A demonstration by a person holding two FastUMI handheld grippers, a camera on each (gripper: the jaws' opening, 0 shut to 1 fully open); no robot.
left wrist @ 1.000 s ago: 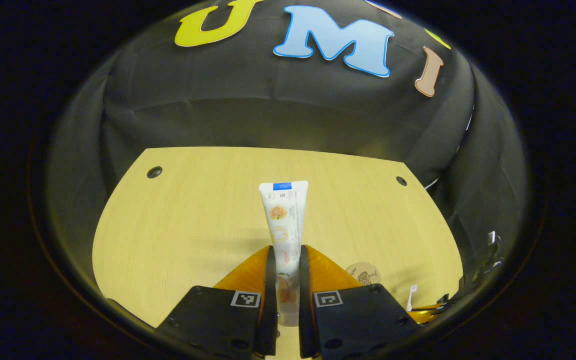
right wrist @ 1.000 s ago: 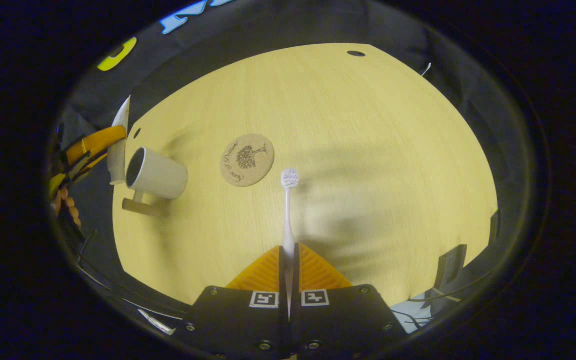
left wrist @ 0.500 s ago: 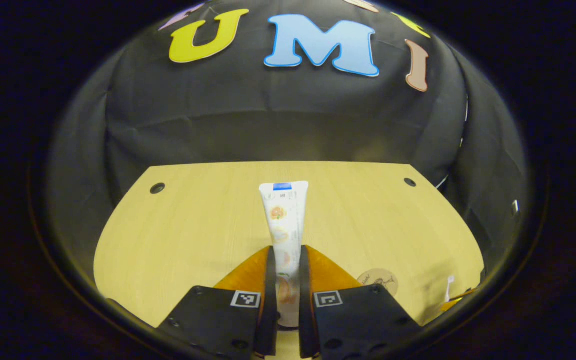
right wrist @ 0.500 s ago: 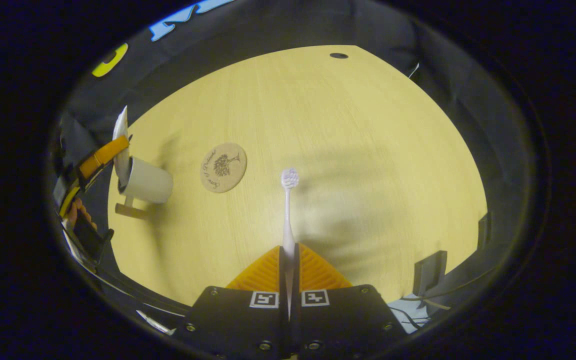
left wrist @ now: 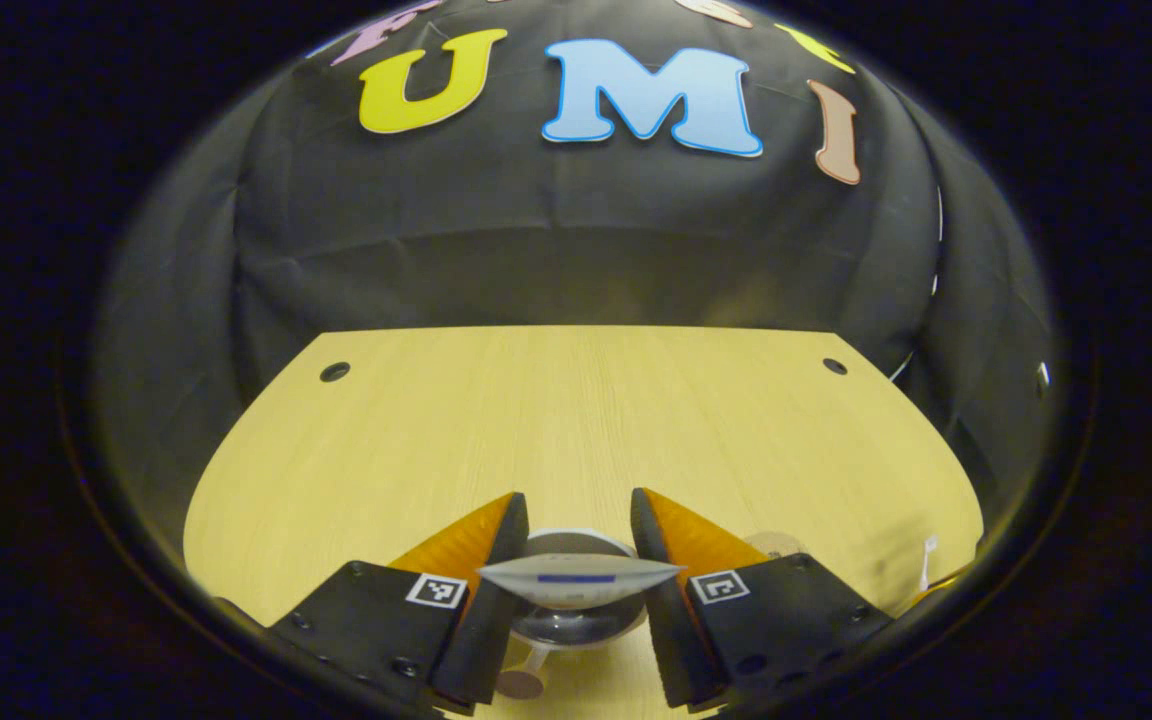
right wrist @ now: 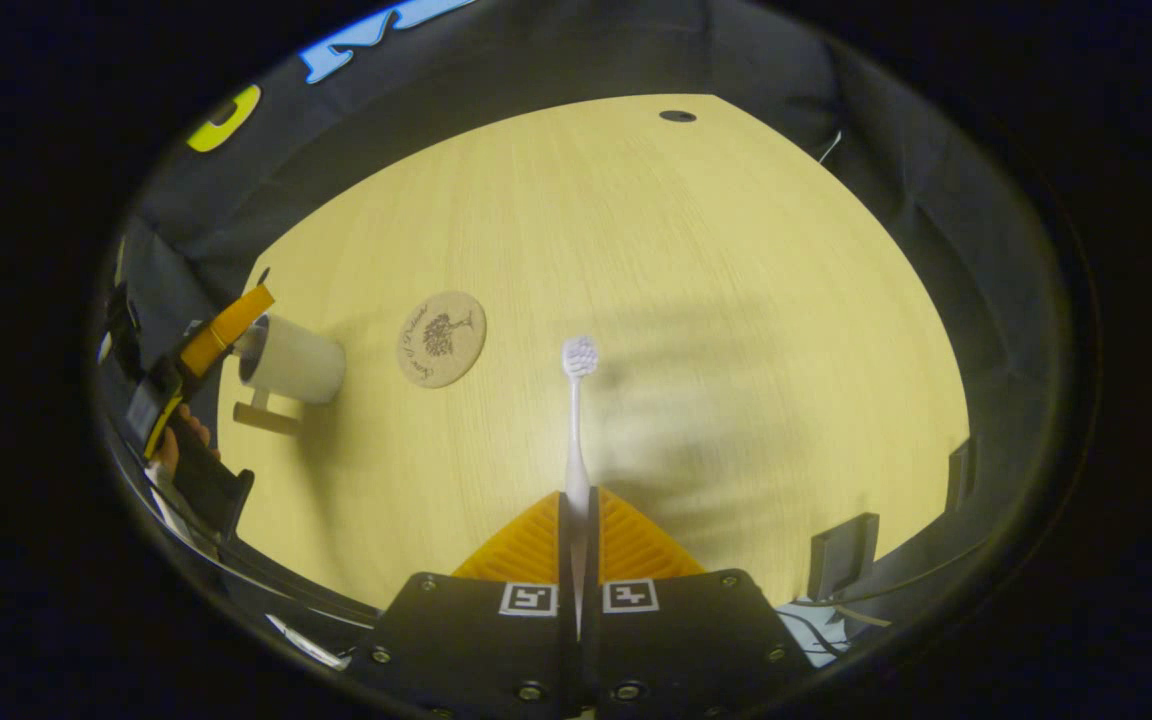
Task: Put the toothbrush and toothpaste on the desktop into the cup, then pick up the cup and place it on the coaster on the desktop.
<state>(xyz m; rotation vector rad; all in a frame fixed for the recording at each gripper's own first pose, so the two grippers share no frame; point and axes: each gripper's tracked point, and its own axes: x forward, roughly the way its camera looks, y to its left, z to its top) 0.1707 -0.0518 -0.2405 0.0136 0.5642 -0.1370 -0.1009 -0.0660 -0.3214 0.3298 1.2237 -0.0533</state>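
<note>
In the left gripper view my left gripper (left wrist: 576, 497) stands open just above the white cup (left wrist: 564, 628). The toothpaste tube (left wrist: 581, 580) stands in the cup, its crimped end up between the spread fingers and free of both. The round coaster (left wrist: 774, 545) peeks out to the right of the cup. In the right gripper view my right gripper (right wrist: 576, 495) is shut on the white toothbrush (right wrist: 574, 430), head pointing away, held above the wooden table (right wrist: 736, 300). The cup (right wrist: 296, 358) sits far left, with the left gripper (right wrist: 221, 325) over its mouth and the coaster (right wrist: 441, 325) beside it.
A hand (right wrist: 181, 440) holds the left gripper at the table's left edge. Small round holes (left wrist: 334, 372) (left wrist: 834, 366) mark the table's far corners. A dark bracket (right wrist: 841, 555) and cables sit off the near right edge. The black cloth wall stands behind the table.
My left gripper has opened and let the toothpaste drop into the cup, where it now stands. The right gripper still holds the toothbrush and has shifted slightly.
</note>
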